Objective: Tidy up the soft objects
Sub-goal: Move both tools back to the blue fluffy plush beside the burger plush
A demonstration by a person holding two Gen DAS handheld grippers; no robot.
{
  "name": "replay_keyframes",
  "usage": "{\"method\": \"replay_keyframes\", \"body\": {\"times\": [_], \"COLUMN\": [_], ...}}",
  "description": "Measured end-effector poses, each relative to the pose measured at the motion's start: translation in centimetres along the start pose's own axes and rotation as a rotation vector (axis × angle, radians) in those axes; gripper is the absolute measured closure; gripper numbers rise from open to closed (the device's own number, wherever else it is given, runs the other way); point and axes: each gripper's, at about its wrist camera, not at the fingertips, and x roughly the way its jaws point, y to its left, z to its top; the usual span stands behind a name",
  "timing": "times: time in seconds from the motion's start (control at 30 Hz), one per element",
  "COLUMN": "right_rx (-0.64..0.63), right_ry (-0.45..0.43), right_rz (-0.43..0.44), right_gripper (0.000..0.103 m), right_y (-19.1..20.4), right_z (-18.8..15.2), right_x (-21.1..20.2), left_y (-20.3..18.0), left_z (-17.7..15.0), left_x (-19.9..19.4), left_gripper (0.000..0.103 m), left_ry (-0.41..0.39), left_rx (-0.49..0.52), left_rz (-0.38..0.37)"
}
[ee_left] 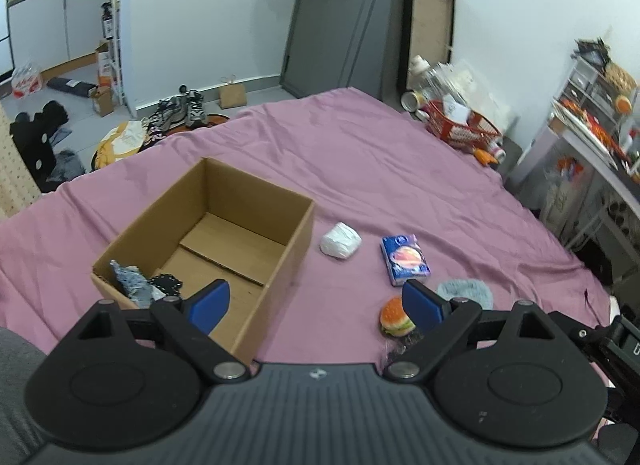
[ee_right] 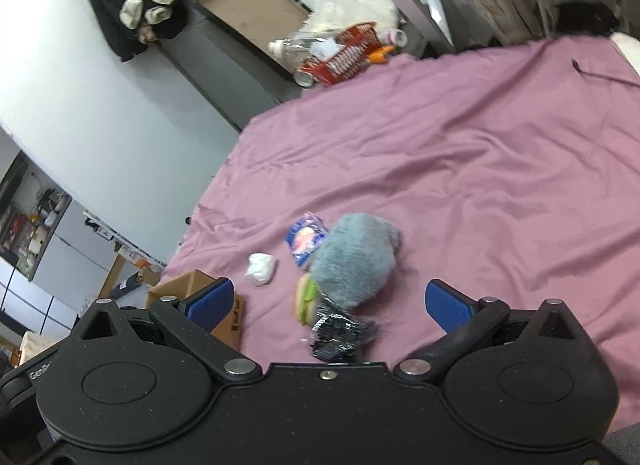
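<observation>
Bed sheet (ee_left: 380, 169): pink and wrinkly, everything sat on it.
Box (ee_left: 298, 241): open cardboard one, my landmark for the rest. It had a crumpled grey cloth (ee_left: 130, 281) and a black lacy bit (ee_left: 168, 284) tucked in its near corner.
Left gripper (ee_left: 316, 303): hung above the box's near right edge with its blue fingers wide apart, holding nothing.
Right gripper (ee_right: 326, 301): also spread wide and empty, hovering over the pile of stuff right of the box.
Fuzzy blue-grey thing (ee_right: 354, 257): biggest of the loose items, farthest right of the box, touching the burger.
Blue packet (ee_left: 405, 260): lay flat, right of the box, past the white wad.
White wad (ee_left: 341, 240): just beside the box's right wall, on its own.
Toy burger (ee_left: 396, 317): right of the box, on the near side.
Shiny black wrapper (ee_right: 340, 331): right up against the burger, nearest the right gripper; can't tell what was in it.
</observation>
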Motion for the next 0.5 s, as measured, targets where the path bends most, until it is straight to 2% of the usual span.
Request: {"method": "replay_keyframes", "body": {"times": [0.5], "right_rx": [0.193], "right_ry": [0.009], "right_rz": [0.066], "right_gripper": [0.0], "right_y": [-4.3], "right_z": [0.7], "right_x": [1.8], "left_y": [-4.8], "left_z": [-1.7], "left_x": [3.5], "left_gripper": [0.011], "left_ry": [0.058], "left_rx": [0.063], "left_rz": [-0.031]}}
